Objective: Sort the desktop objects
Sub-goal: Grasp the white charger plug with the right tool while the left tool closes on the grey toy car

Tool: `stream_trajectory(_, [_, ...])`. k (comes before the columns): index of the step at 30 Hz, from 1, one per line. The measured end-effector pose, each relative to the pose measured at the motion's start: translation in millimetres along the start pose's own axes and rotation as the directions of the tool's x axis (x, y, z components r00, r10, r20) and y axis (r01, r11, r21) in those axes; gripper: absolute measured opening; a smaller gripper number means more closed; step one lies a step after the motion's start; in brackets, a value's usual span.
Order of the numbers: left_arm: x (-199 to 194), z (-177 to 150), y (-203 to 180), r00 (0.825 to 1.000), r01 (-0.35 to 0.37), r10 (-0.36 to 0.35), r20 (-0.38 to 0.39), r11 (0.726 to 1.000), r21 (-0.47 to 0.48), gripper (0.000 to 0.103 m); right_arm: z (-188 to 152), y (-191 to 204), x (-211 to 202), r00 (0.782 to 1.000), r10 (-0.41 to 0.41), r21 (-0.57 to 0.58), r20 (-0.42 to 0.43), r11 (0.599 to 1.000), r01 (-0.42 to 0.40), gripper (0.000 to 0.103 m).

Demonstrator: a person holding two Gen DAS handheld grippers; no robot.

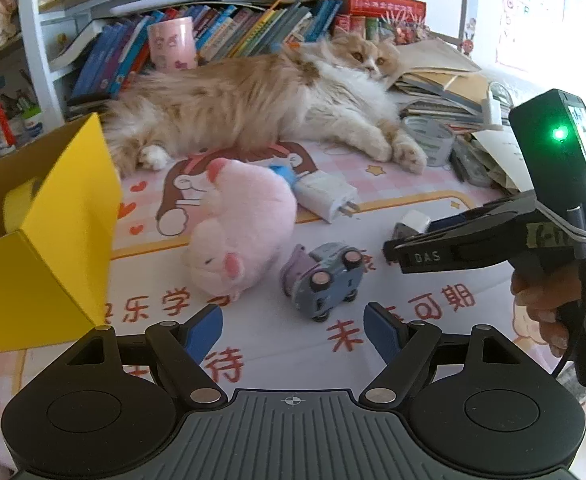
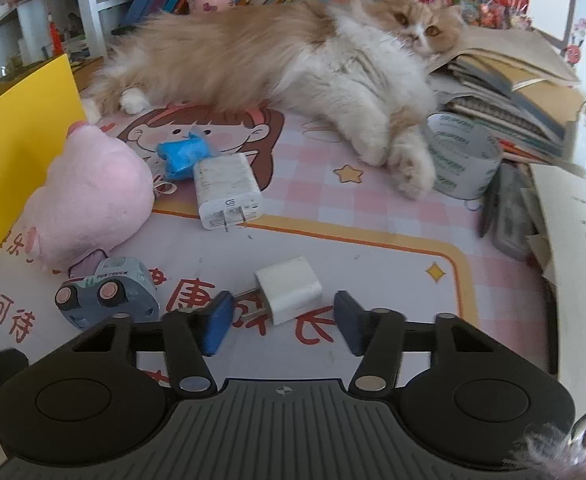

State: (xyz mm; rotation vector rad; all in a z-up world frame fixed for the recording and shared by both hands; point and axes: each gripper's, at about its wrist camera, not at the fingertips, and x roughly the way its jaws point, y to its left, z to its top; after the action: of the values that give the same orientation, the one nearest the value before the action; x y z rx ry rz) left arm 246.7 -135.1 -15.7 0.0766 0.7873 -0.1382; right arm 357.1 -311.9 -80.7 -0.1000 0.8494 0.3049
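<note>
A small white plug cube [image 2: 289, 290] lies on the printed desk mat, prongs toward the left. My right gripper [image 2: 284, 308] stands open around it, a blue pad on each side, with a gap still showing at the right pad. A grey toy truck [image 1: 325, 280] lies on its side just ahead of my open left gripper [image 1: 292, 312], which holds nothing. Left of the truck rests a pink plush pig [image 1: 241, 228]. Behind it sit a large white charger [image 2: 227, 192] and a blue wrapped item [image 2: 183, 154]. An open yellow box [image 1: 53, 240] stands at the left.
A long-haired orange and white cat [image 2: 293, 52] lies across the back of the desk. A tape roll [image 2: 465, 160] sits by its paws, with stacked books and papers [image 2: 525, 92] at the right. Book shelves and a pink cup [image 1: 172, 44] stand behind. A hand [image 1: 549, 300] holds the right gripper's handle.
</note>
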Motion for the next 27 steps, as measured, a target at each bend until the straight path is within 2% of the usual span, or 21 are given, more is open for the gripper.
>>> stream_trajectory(6, [15,5,-7,1.0,0.006,-0.006,0.004,1.0,0.002,0.08,-4,-5,-9,1.0,0.001,0.007,0.027,1.0,-0.001,0.044])
stream_trajectory(11, [32,11,-14,1.0,0.015,-0.015,0.0,1.0,-0.007,0.08,-14,-16,-27,0.999,-0.009,0.064,0.031,0.998,0.007,0.044])
stream_trajectory(16, [51,14,-21,1.0,0.027,-0.027,-0.016,0.999,-0.019,0.079,-27,-24,-48,1.0,-0.013,0.112,0.028,0.994,0.01,0.044])
stream_trajectory(22, [64,12,-21,0.999,0.013,-0.014,-0.041,1.0,-0.021,0.079,-37,-22,-65,0.999,-0.021,0.115,0.031,0.993,0.017,0.044])
stream_trajectory(24, [66,11,-20,0.999,0.012,-0.013,-0.048,1.0,-0.023,0.072,-39,-22,-68,0.999,-0.024,0.113,0.034,0.993,0.02,0.044])
stream_trajectory(27, [69,8,-18,0.999,0.01,-0.011,-0.048,0.999,-0.032,0.07,-40,-20,-71,0.999,-0.025,0.109,0.033,0.994,0.022,0.044])
